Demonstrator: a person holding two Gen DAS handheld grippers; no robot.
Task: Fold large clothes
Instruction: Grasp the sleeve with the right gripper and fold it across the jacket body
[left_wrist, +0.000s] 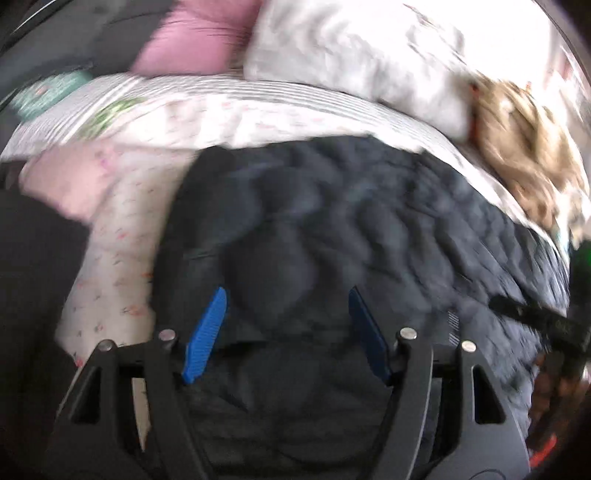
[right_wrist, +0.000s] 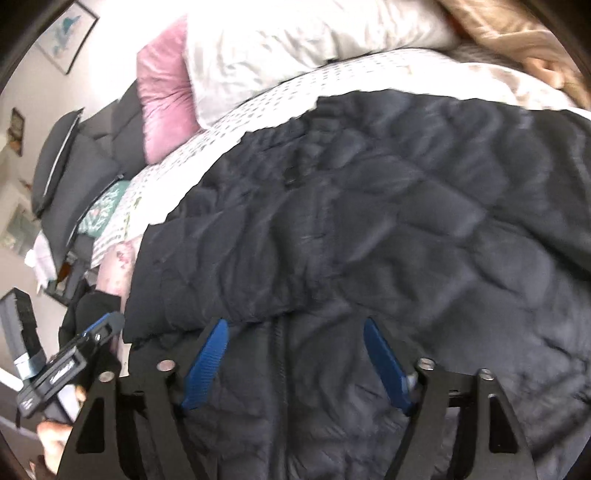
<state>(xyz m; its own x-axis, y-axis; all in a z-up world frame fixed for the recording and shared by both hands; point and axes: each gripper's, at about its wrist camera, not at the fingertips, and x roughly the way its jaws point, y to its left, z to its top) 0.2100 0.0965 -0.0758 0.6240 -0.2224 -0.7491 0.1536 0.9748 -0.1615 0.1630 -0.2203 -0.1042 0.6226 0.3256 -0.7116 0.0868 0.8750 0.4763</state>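
Blue fingers (left_wrist: 205, 336) of the left hand-held gripper (left_wrist: 286, 332) sit closest to the lens, spread wide apart with nothing between them — released, hovering over dark quilted fabric. In the right wrist view the right hand-held gripper (right_wrist: 295, 363) is likewise spread and empty, its pads either side of what looks like the front zip line of the garment.

That garment is a dark quilted jacket (right_wrist: 388, 229), lying across a bed (right_wrist: 280, 107) covered in a white patterned sheet. It is spread fairly flat, and one part — seemingly a sleeve or a front panel (right_wrist: 229, 258) — lies turned over the body, its edge ending just above the right hand-held gripper. Whether that is a deliberate first fold or just how the jacket fell I cannot say; both views are motion-blurred.

Judging from this, the folding is at an early stage: the jacket is laid out and perhaps one side is brought in, but it is still large and open, not yet a compact bundle. Left to do, likely, are the other side and then doubling the length.

Around it sit a pink cushion (right_wrist: 166, 92), a white pillow (right_wrist: 295, 44) and a tan blanket (left_wrist: 524, 147) near the head of the bed, well apart from the hand-held grippers.
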